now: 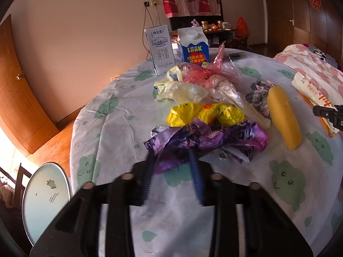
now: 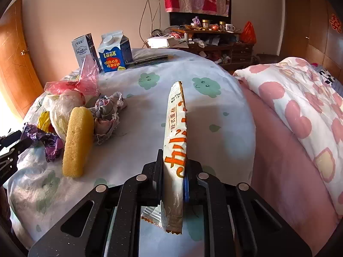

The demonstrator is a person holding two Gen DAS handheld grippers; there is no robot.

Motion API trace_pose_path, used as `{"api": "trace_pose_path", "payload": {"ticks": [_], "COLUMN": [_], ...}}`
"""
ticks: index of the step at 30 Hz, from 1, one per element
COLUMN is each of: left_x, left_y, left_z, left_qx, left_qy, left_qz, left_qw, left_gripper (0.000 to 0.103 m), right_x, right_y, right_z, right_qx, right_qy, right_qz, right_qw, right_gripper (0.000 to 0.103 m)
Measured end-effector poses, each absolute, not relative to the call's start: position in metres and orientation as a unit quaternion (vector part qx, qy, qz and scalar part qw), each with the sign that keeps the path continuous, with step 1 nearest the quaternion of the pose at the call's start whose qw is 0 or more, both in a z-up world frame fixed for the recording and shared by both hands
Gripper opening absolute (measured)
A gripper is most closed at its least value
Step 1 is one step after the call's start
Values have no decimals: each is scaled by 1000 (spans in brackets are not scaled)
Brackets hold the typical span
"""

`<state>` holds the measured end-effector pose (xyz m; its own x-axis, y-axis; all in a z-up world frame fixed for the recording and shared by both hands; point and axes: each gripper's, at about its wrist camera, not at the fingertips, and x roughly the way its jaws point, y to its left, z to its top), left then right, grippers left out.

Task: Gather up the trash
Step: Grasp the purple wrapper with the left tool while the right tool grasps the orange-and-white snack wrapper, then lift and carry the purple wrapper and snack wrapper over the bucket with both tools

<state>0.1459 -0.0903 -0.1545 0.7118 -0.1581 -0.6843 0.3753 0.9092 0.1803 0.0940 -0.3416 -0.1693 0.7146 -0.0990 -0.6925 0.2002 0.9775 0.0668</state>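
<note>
My left gripper [image 1: 171,156] is closed on a crumpled purple wrapper [image 1: 205,139] at the near edge of a trash pile on the table. Behind the wrapper lie a yellow wrapper [image 1: 203,112], clear and pink plastic bags [image 1: 203,72], a crumpled cloth ball [image 1: 257,94] and a yellow sponge [image 1: 284,117]. My right gripper [image 2: 173,171] is shut on a long white and orange snack wrapper [image 2: 174,137], held upright above the table. The sponge [image 2: 76,141] and the purple wrapper [image 2: 46,141] show at the left of the right wrist view.
Two milk cartons [image 1: 194,47] [image 1: 159,50] stand at the table's far side. The table has a white cloth with green clouds [image 1: 120,128]. A round lid [image 1: 46,201] stands on the floor at left. A bed with a pink quilt [image 2: 300,111] lies right of the table.
</note>
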Motion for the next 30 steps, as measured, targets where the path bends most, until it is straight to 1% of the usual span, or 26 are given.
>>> {"api": "trace_pose_path", "payload": {"ticks": [1,5,12,16,17,18,19,20,22,23,24,28,30], "left_x": [147,145,132,133,134,136,136,137,141,145,148,156,162], "left_y": [-90,-87,-58,-48,-48,-50,-53,-56,-66,-70,-75,-102,-107], "left_z": [-156,-152,-122,-117,-118,-120,-122,-124,-130,-134,-138,-153,-158], "left_qx": [152,150,127,122,117,118,121,126,141,144,149,200,205], "left_qy": [356,349,322,314,317,320,317,311,314,320,326,333,348], "left_qz": [-151,-153,-135,-126,-132,-137,-135,-133,-141,-146,-152,-168,-175], "left_qw": [910,913,928,933,932,930,931,933,928,925,921,906,898], "left_gripper": [0,0,0,1,9,21,56,70,70,77,80,81,54], "right_x": [93,87,76,80,82,84,85,85,83,82,79,75,74], "right_y": [-341,-333,-302,-288,-286,-287,-288,-289,-301,-304,-312,-327,-329], "right_z": [-169,-161,-129,-122,-123,-125,-126,-128,-133,-135,-138,-147,-150], "right_qx": [66,51,26,22,22,19,18,18,19,18,18,25,27], "right_qy": [368,351,305,295,296,299,300,302,307,309,313,320,320], "right_qz": [-78,-70,-31,-12,-11,-14,-18,-21,-38,-44,-53,-64,-60], "right_qw": [924,932,951,955,955,954,954,953,951,950,948,945,945], "right_gripper": [13,12,12,12,12,12,12,13,13,13,13,13,13]}}
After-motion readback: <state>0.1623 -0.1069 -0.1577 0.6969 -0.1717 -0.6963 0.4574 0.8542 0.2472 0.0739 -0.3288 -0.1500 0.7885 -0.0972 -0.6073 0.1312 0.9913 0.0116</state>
